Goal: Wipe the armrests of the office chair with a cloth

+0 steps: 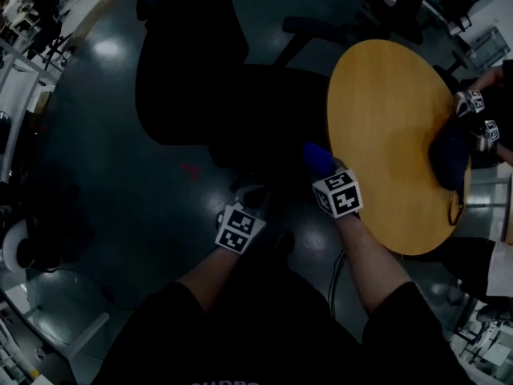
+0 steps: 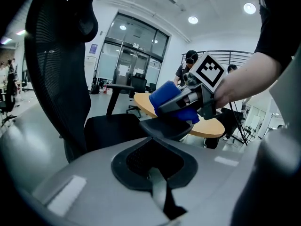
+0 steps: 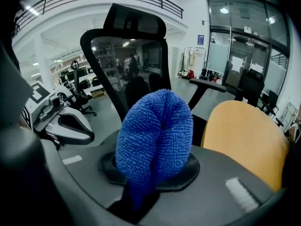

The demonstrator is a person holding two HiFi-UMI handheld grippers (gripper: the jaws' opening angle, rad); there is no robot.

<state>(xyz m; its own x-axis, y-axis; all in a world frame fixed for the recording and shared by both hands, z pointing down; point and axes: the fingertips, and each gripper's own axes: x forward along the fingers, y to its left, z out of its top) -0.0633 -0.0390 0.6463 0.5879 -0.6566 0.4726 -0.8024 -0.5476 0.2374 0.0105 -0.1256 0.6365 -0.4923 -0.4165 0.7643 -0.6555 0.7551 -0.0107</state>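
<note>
The right gripper (image 1: 327, 175) is squeezed tight on the blue cloth (image 3: 155, 135), which sits at the near armrest (image 2: 165, 128) of the office chair (image 2: 56, 69) (touching it or just above, hard to tell). The left gripper (image 2: 151, 173) is closed on nothing and holds no part of the chair, so a hard push might spin the chair away and the cloth could slide off.

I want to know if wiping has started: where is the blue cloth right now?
The blue cloth is pinched in the right gripper, centre-right in the head view, at the chair's armrest beside the round wooden table.
</note>
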